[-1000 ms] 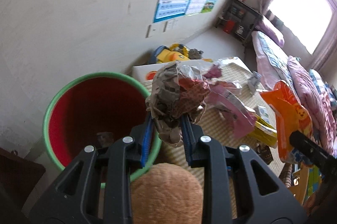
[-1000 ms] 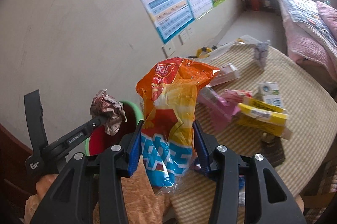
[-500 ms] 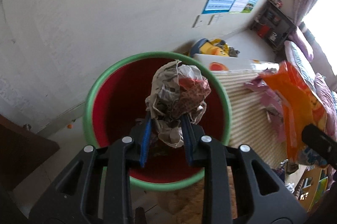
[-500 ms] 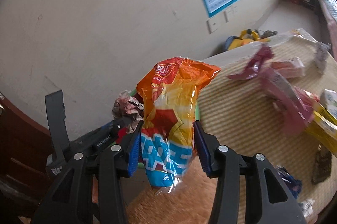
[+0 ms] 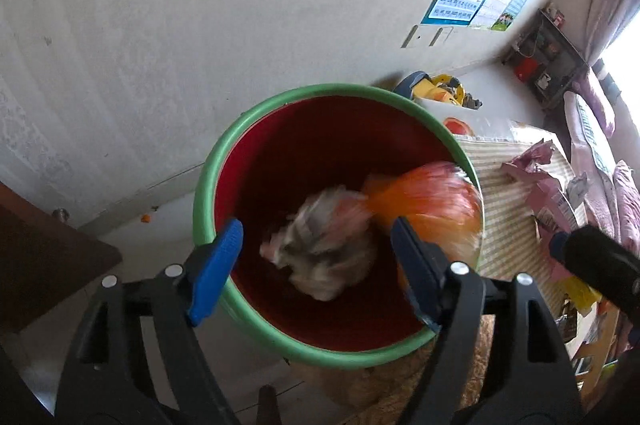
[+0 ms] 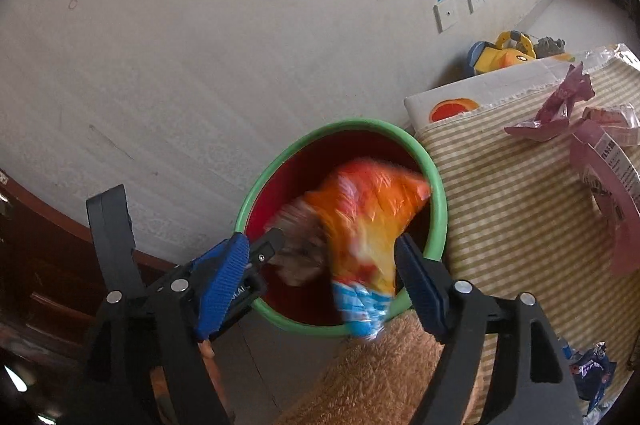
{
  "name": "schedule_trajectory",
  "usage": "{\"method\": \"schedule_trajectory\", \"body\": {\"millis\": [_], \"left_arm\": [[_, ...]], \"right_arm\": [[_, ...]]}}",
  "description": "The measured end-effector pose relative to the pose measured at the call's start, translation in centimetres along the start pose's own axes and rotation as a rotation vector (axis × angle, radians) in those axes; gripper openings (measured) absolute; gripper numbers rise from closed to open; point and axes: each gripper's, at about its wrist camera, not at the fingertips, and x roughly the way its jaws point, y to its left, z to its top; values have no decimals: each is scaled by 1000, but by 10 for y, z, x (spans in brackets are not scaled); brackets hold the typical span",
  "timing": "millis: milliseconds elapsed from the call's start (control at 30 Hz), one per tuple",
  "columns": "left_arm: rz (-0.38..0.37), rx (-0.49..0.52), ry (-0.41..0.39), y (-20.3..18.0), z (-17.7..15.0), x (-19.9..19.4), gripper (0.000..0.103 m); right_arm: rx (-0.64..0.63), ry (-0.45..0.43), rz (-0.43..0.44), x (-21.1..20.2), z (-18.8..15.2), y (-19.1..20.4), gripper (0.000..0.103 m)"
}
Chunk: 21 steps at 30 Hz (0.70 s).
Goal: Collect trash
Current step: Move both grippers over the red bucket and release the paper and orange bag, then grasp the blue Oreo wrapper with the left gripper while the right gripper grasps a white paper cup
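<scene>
A red bin with a green rim (image 5: 224,161) (image 6: 438,185) stands by the wall next to the table. My left gripper (image 5: 316,265) is open above it. A crumpled brown paper wad (image 5: 320,257) (image 6: 298,257) is blurred in mid-fall inside the bin. My right gripper (image 6: 320,285) is open too. The orange and blue snack bag (image 6: 368,225) (image 5: 432,201) is blurred, dropping over the bin's rim between its fingers.
The striped tablecloth (image 6: 516,217) holds pink wrappers (image 6: 600,161) (image 5: 552,201) and other litter to the right. A brown plush object (image 6: 384,377) sits below the bin. A yellow toy (image 6: 508,53) lies on the floor by the wall. Dark wooden furniture (image 6: 40,265) is at left.
Both grippers have opened over the bin. The paper wad and the snack bag have left the jaws and are falling into it.
</scene>
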Motion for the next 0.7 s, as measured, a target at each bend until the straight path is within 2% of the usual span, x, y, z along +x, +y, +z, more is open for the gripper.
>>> {"method": "schedule_trajectory", "body": {"millis": [200,367,567,700], "left_arm": [[-9,2,-4,-2,0,-4,74],[-27,37,-9,-17,-2,-8,74],[-81,107,-15,-49,-8,-21,74],[-117,186,-18,-82,-17,-29,74]], "right_arm": [[29,-23,-15,-19,-8,-11,73],[71,-76,-61,-51,-21,-37,73],[115,-115,-232,-100,-55,-94,74],[198,-95,-341,-125,-94,-140,75]]}}
